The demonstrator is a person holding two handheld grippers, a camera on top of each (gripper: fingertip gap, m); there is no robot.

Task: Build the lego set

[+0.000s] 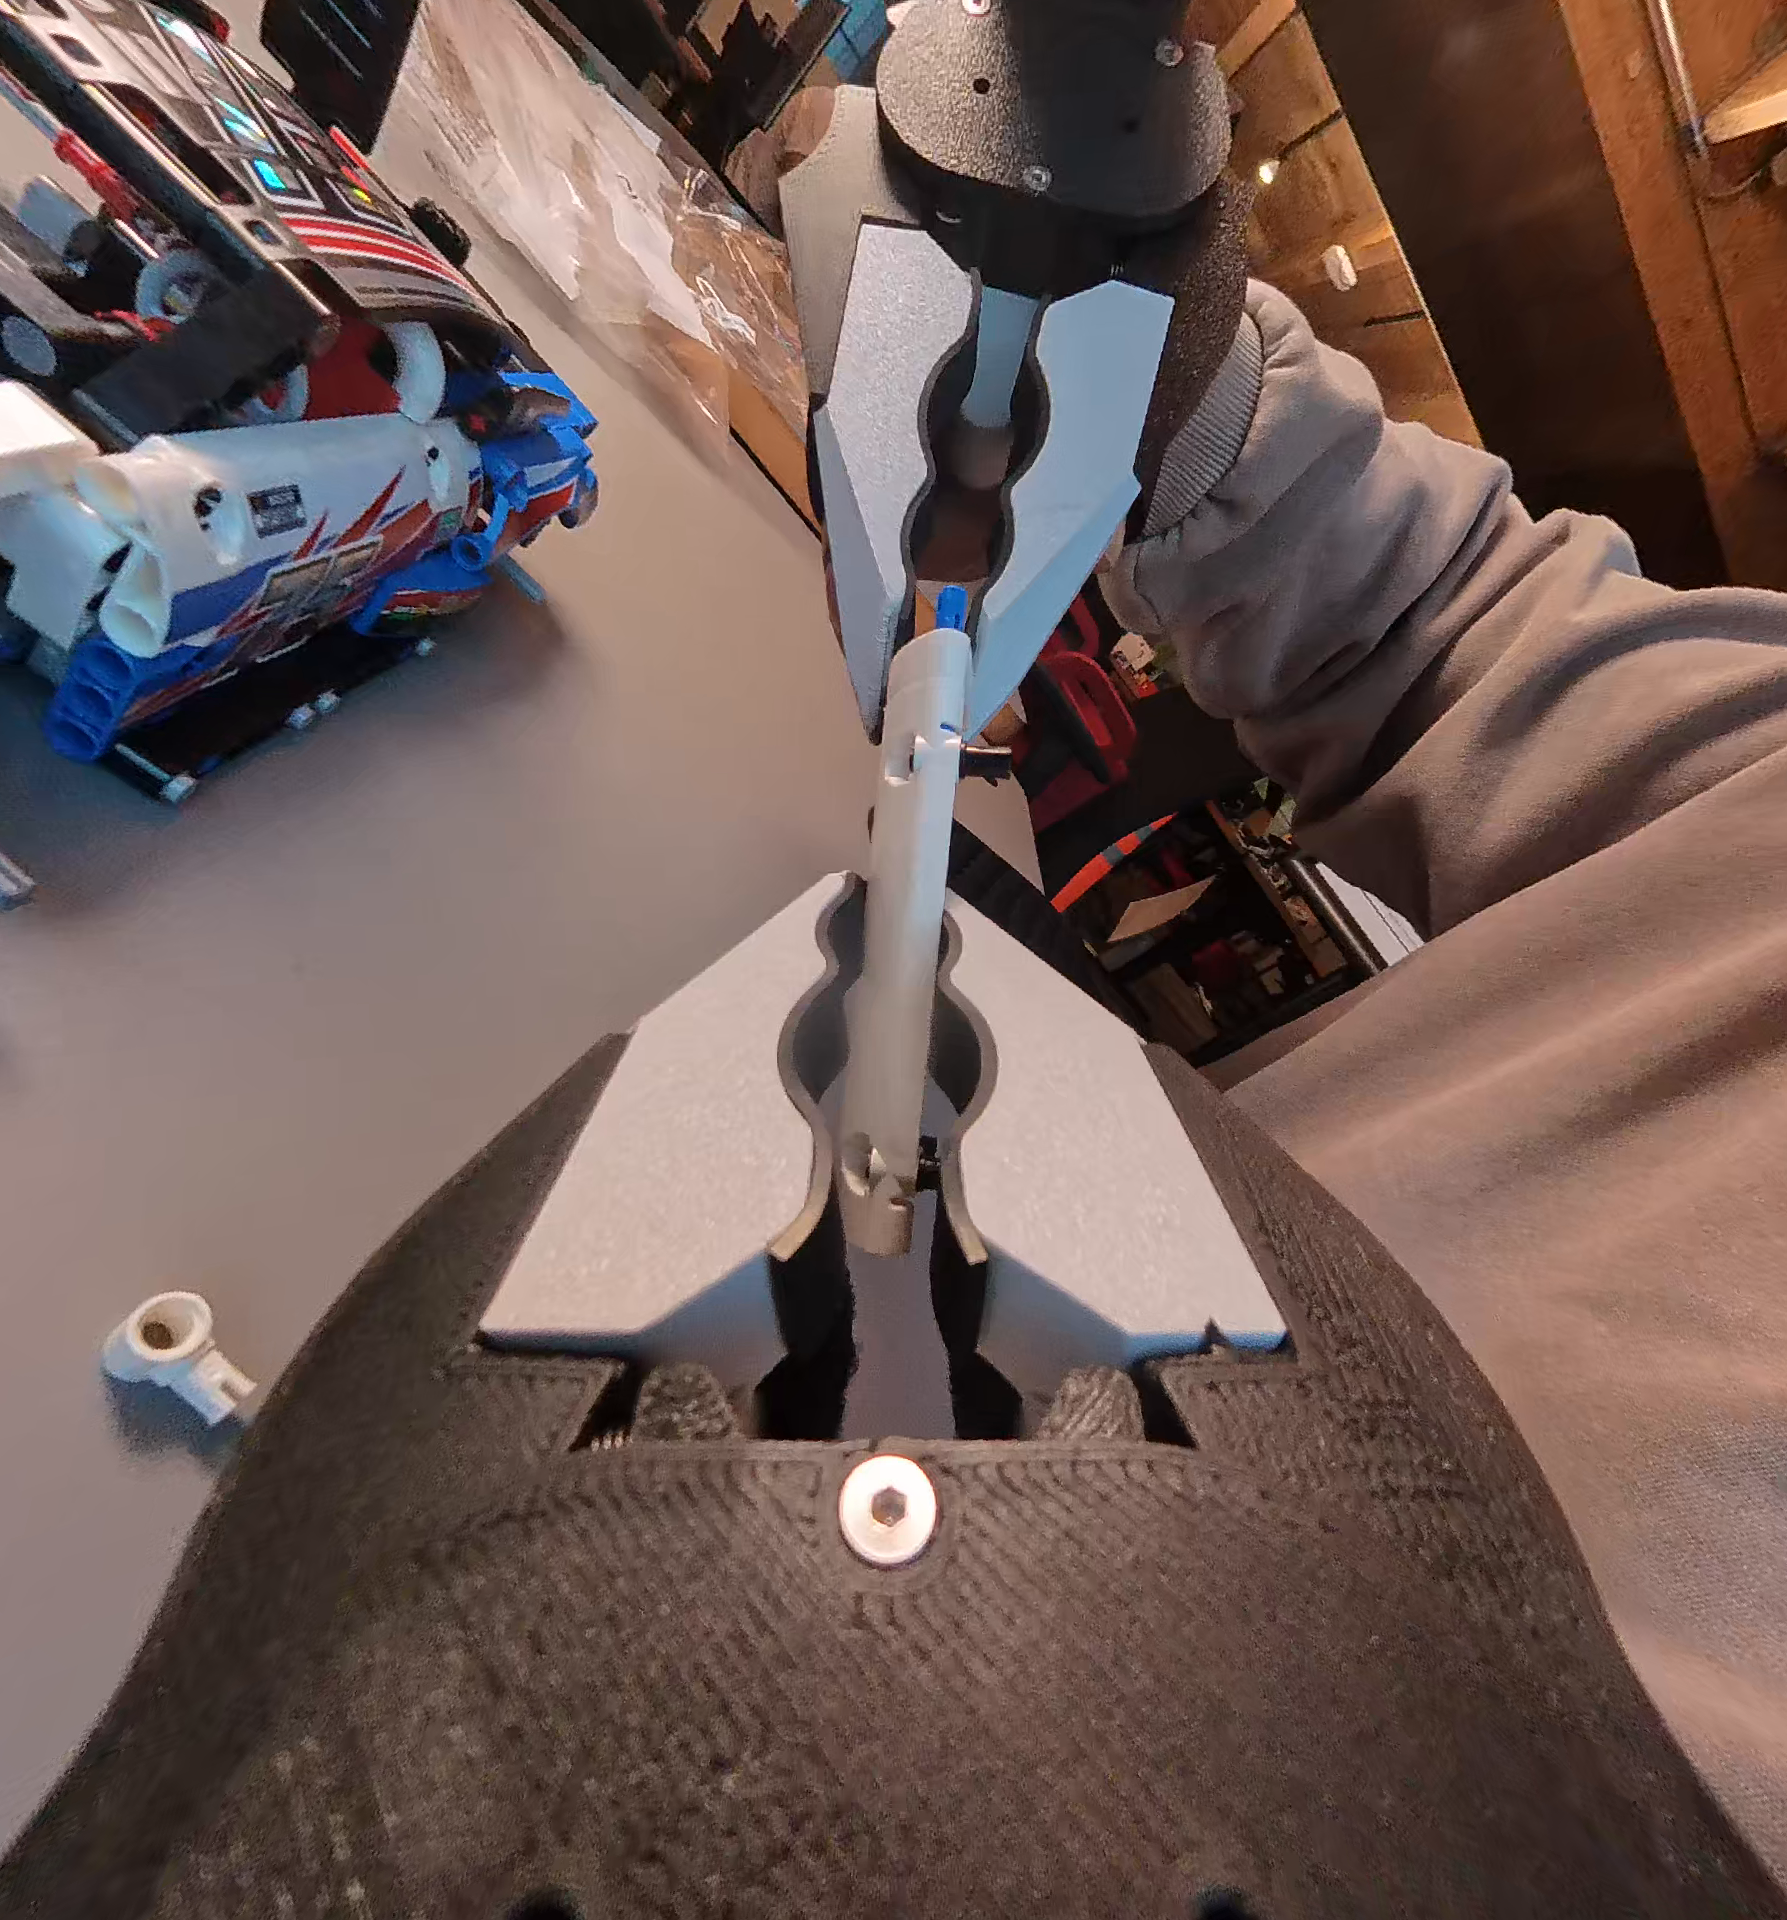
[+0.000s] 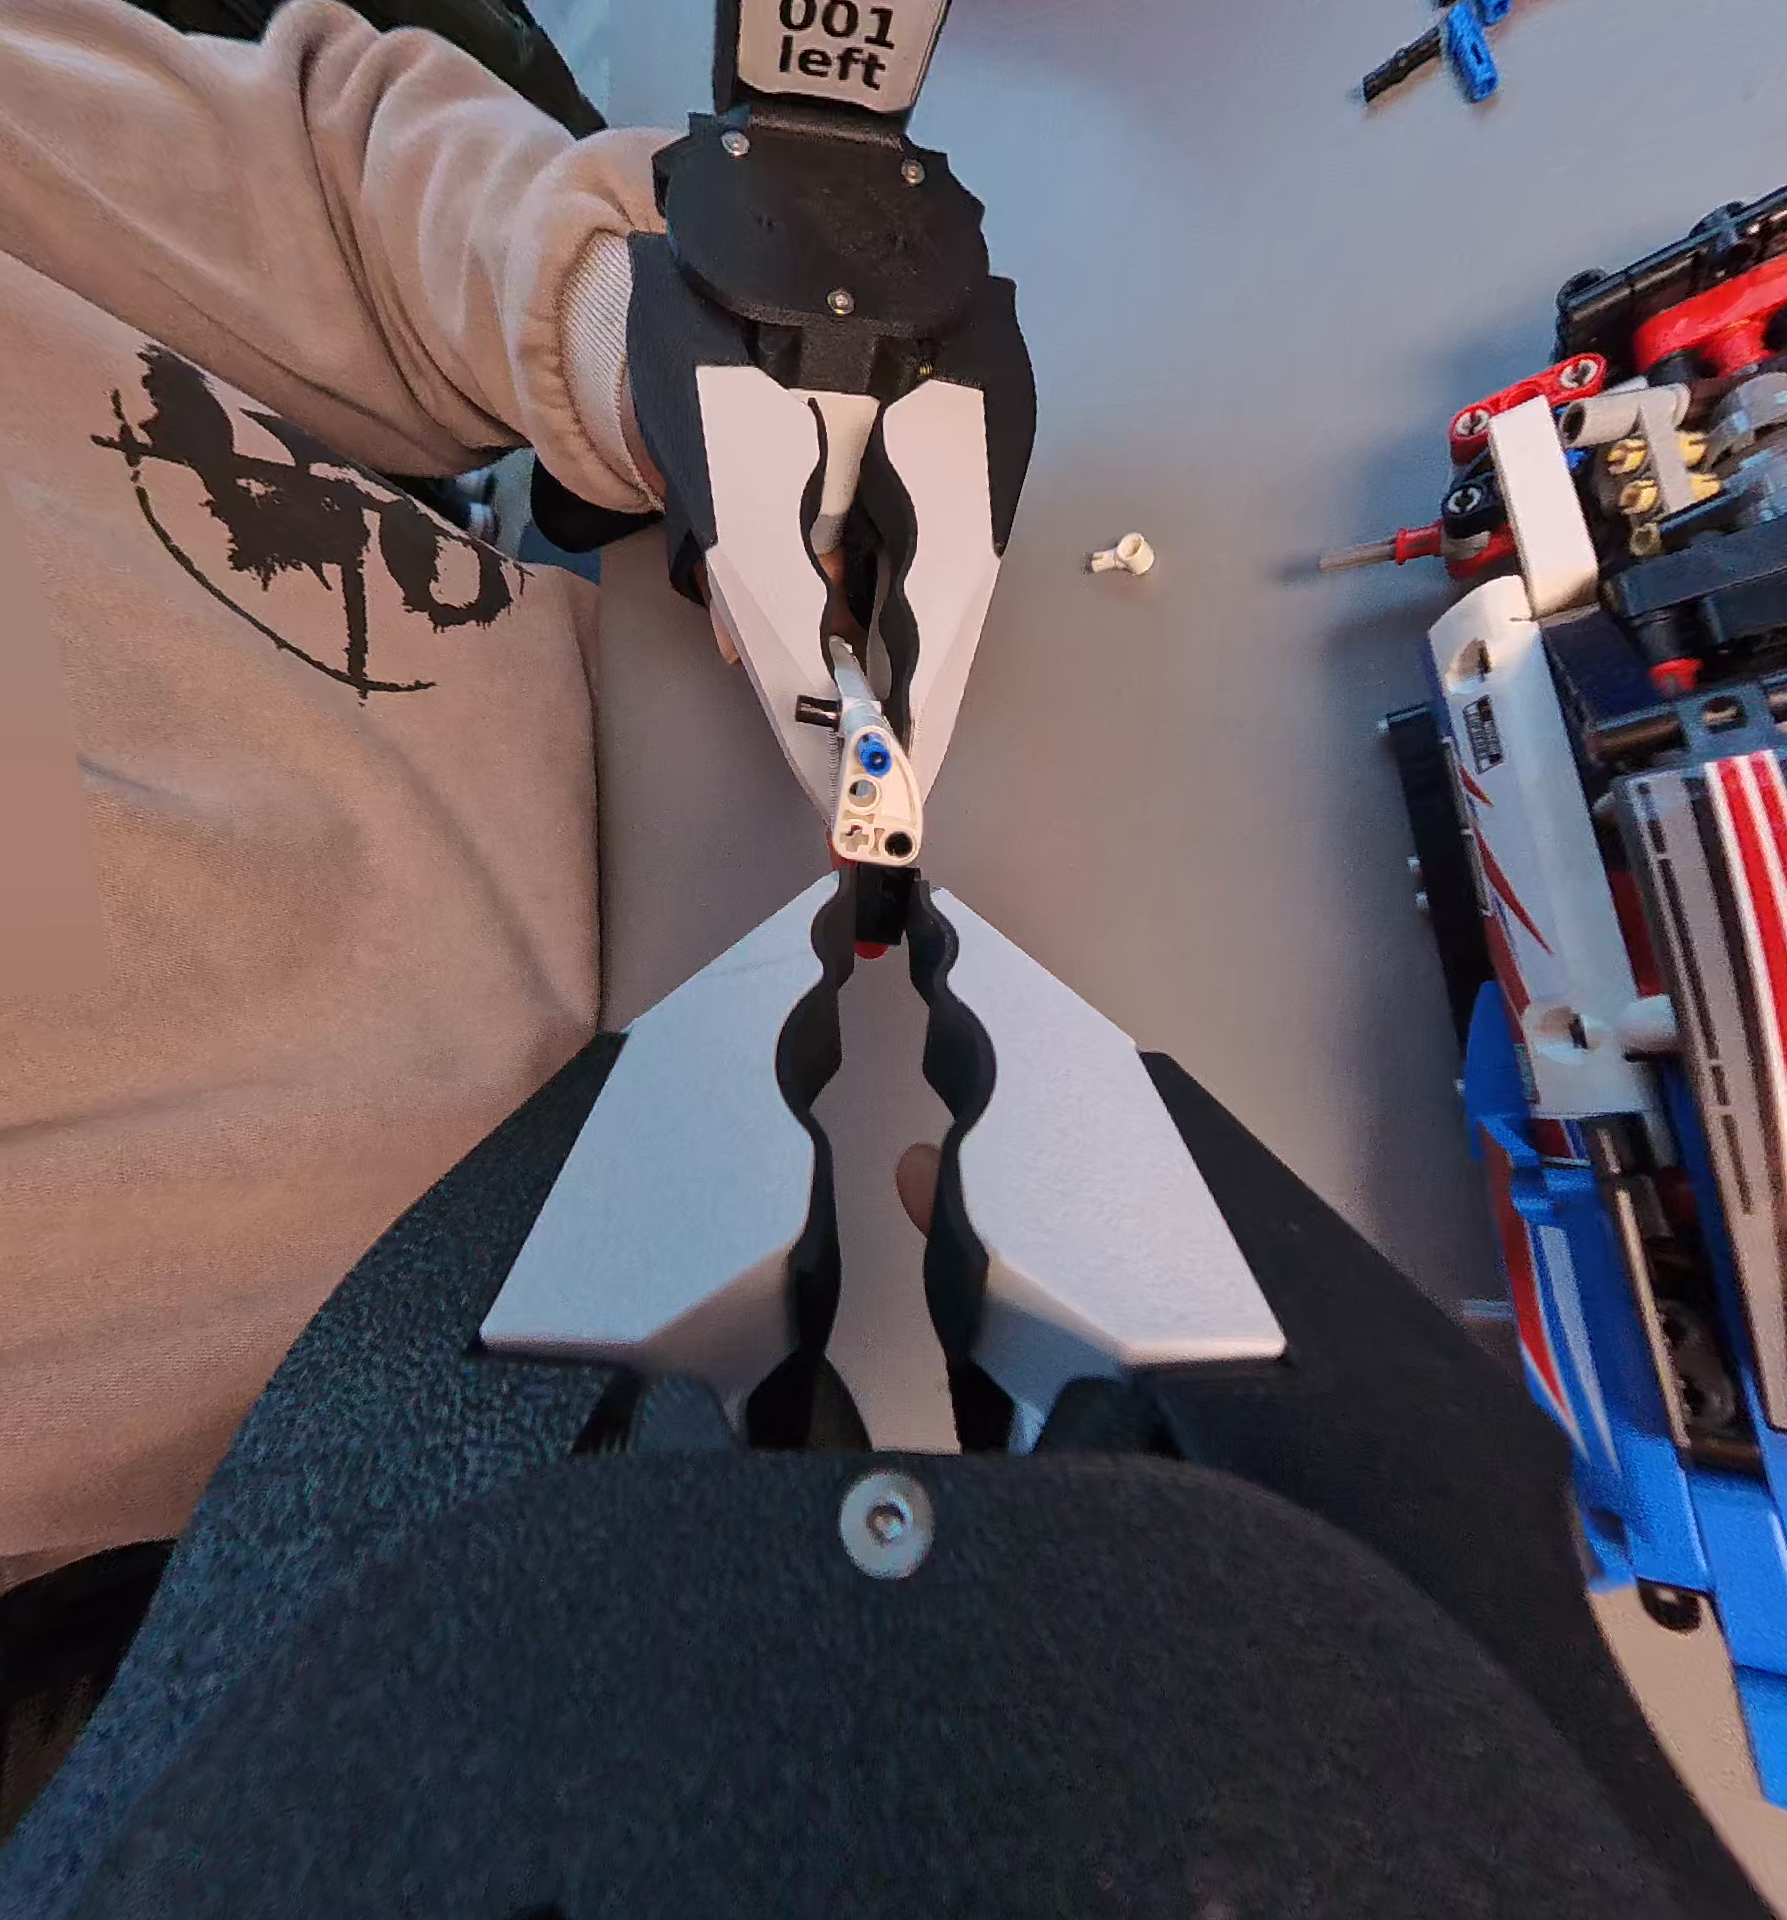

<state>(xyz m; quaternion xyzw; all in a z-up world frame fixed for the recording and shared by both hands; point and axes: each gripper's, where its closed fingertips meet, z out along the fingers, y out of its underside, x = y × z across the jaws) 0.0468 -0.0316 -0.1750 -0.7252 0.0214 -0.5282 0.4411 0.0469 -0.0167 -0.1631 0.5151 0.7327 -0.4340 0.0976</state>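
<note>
Left hand-held gripper [image 1: 894, 914] sits nearest the lens, clamped on the white beam [image 1: 904, 883], which runs up between its fingers and out past the tips. In the right wrist view your right hand-held gripper [image 2: 881, 883] is clenched on a small black piece [image 2: 876, 906] with a red end, its tip just under the beam's rounded end with the blue pin [image 2: 871, 750].

Step in hand, my read: joining the black piece to that beam end, mid-air over the bench [image 1: 453, 987]. Next move needs the piece lined up square with an open hole, then a straight push while you keep the left grip firm. Can't tell if they already touch.

Count: two grippers, one beam, one black piece, one loose white connector [image 1: 174, 1351] on the bench near the left gripper. Farther out, one part-built truck [image 2: 1647, 987] in blue, white and red, well apart from the work. One blue-and-black cluster of loose parts [image 2: 1440, 52] at the far edge.
</note>
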